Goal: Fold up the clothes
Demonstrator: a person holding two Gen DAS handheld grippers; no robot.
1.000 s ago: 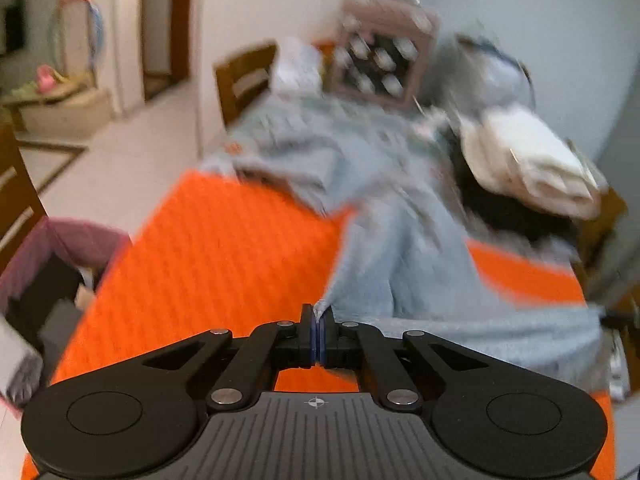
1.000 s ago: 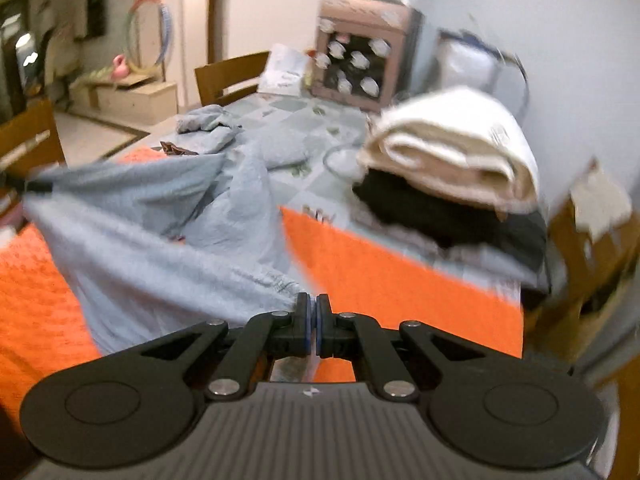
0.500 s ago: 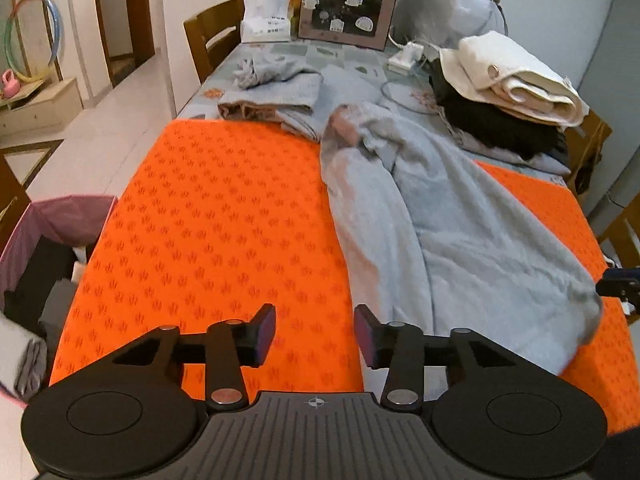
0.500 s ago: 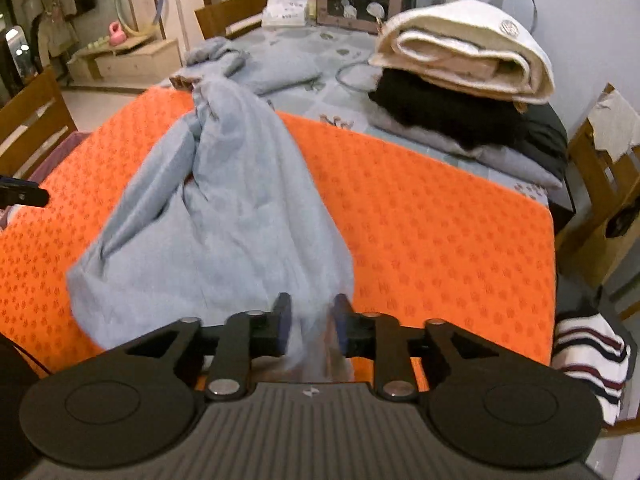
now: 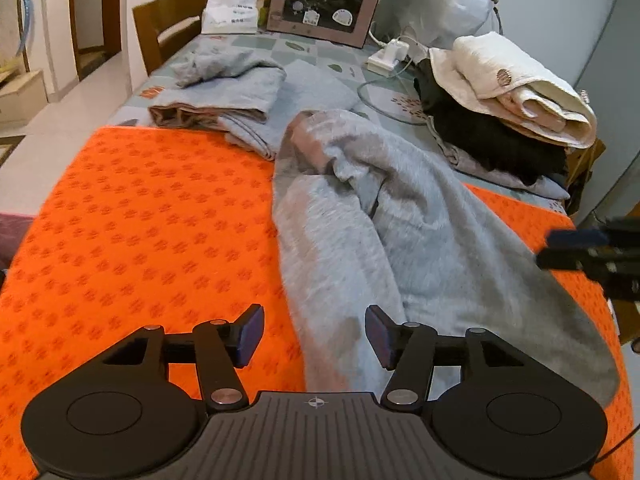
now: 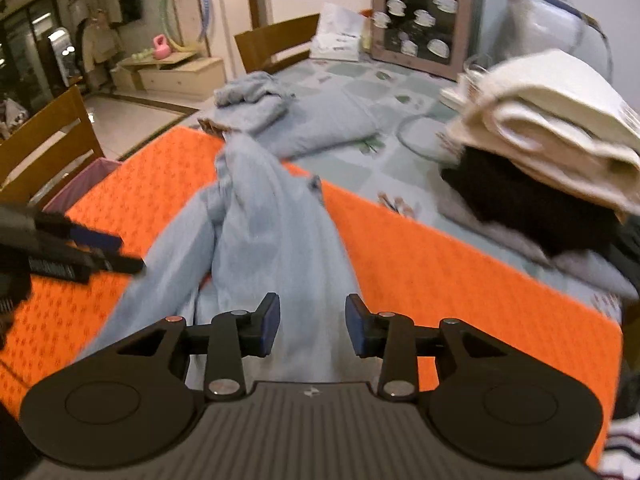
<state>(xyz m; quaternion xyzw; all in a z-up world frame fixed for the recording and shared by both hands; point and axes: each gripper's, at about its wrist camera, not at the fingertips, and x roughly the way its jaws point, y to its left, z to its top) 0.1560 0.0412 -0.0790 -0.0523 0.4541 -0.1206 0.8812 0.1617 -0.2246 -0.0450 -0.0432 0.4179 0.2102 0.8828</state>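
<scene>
The left gripper (image 5: 315,334) has its jaws wide apart, empty, above the near edge of the grey garment (image 5: 400,232). The right gripper (image 6: 312,322) is likewise spread and empty. The garment lies rumpled on the orange mat (image 5: 140,220), stretching toward 12 o'clock.

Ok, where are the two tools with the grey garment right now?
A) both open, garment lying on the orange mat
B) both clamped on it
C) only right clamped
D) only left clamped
A: the left tool and right tool both show spread jaws, and the grey garment lies loose on the orange mat.
</scene>
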